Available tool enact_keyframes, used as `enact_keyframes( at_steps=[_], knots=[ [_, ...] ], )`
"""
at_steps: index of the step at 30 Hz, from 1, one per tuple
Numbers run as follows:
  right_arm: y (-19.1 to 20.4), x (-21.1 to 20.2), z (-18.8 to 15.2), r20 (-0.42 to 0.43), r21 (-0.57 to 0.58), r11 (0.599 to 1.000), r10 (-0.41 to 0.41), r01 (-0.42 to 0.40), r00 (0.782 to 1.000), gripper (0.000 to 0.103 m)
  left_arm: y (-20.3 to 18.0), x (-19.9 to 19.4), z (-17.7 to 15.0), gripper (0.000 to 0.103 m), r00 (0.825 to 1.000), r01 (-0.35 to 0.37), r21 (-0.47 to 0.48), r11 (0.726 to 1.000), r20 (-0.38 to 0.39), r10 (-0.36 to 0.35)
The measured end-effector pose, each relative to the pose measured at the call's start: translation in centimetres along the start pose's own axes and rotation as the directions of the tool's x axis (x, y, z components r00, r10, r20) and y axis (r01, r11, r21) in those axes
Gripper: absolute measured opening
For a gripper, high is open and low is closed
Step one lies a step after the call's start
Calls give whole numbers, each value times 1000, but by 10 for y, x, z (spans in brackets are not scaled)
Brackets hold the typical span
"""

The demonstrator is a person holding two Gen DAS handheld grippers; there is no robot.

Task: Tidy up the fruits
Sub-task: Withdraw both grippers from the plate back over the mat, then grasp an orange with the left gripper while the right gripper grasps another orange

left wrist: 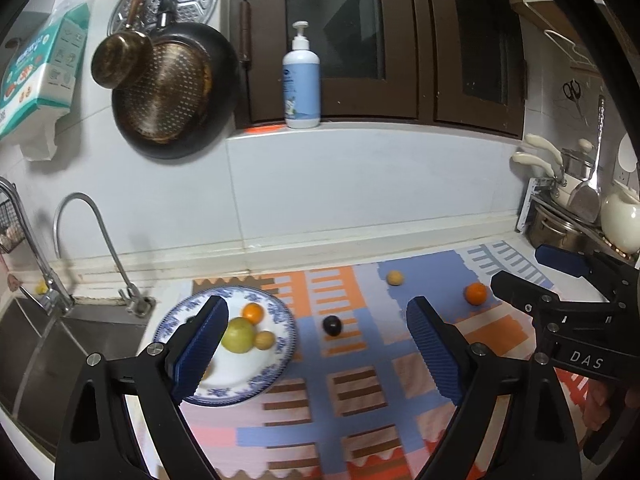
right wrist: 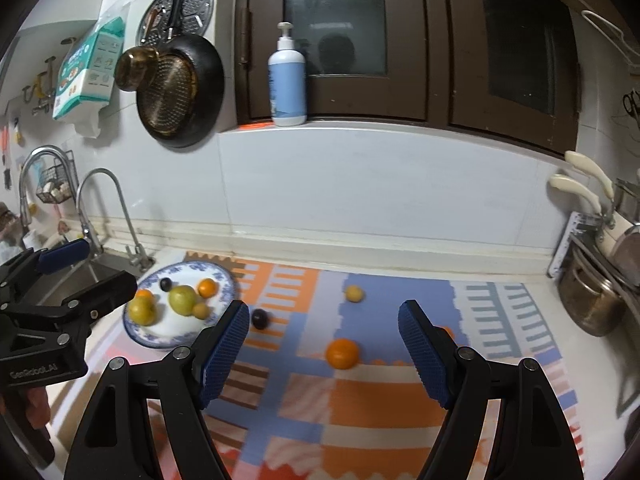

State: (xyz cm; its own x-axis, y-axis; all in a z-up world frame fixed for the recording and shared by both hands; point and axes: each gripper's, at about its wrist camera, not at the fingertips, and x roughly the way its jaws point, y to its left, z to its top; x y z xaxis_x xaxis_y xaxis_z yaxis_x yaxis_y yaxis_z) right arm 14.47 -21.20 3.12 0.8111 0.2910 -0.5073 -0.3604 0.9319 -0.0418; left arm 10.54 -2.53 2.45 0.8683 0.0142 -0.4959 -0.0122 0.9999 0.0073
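Overhead, both grippers hang above a patterned mat [right wrist: 360, 392] on a kitchen counter, each with its blue-padded jaws spread wide and nothing between them. The left gripper [left wrist: 316, 344] hovers with its left pad over the blue-and-white plate [left wrist: 276, 368], which lies at about 9 o'clock on the mat beside the sink [left wrist: 36, 344]. In the right wrist view the plate carries two green guavas [right wrist: 182, 299], two small oranges [right wrist: 207, 288], a tan round fruit [right wrist: 200, 310] and a dark plum [right wrist: 165, 283]. Loose on the mat are another dark plum [left wrist: 332, 325] just right of the plate, a pale yellow fruit [left wrist: 395, 278] toward 1 o'clock, and an orange [left wrist: 475, 294] toward 2 o'clock. That orange sits low between the fingers of the right gripper [right wrist: 322, 344], not touched by either. Readable writing: "DAS" in white on the right gripper's body in the left wrist view, and "GenRobot.AI" on the left gripper's body in the right wrist view. A pump bottle [right wrist: 287, 84] stands on the window ledge at 12 o'clock; its label is too small to read. Pans [left wrist: 172, 92] hang on the wall at 10 o'clock.
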Motion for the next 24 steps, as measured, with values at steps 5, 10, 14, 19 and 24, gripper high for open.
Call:
enact_keyframes(
  at_steps=[5, 10, 14, 19, 24],
  knots=[
    [-22, 1, -2, -8, -27, 1000, 0, 0, 1000, 77, -23, 9, -1, 91, 1000, -1, -21, 1000, -16, 0],
    [-47, 8, -4, -21, -57, 998, 15, -16, 1000, 77, -48, 25, -1, 91, 998, 16, -12, 1000, -55, -16],
    [-67, 16, -10, -35, -49, 999, 7, -9, 999, 77, -67, 42, -5, 91, 997, 27, 13, 1000, -69, -26],
    [-90, 30, -21, -73, -33, 999, 7, -9, 997, 77, -84, 62, -10, 91, 994, 54, 8, 999, -92, -53],
    [-105, 46, -30, -101, -39, 999, -9, 5, 995, 77, -96, 88, -17, 91, 988, 68, 13, 998, -141, -65]
  ],
)
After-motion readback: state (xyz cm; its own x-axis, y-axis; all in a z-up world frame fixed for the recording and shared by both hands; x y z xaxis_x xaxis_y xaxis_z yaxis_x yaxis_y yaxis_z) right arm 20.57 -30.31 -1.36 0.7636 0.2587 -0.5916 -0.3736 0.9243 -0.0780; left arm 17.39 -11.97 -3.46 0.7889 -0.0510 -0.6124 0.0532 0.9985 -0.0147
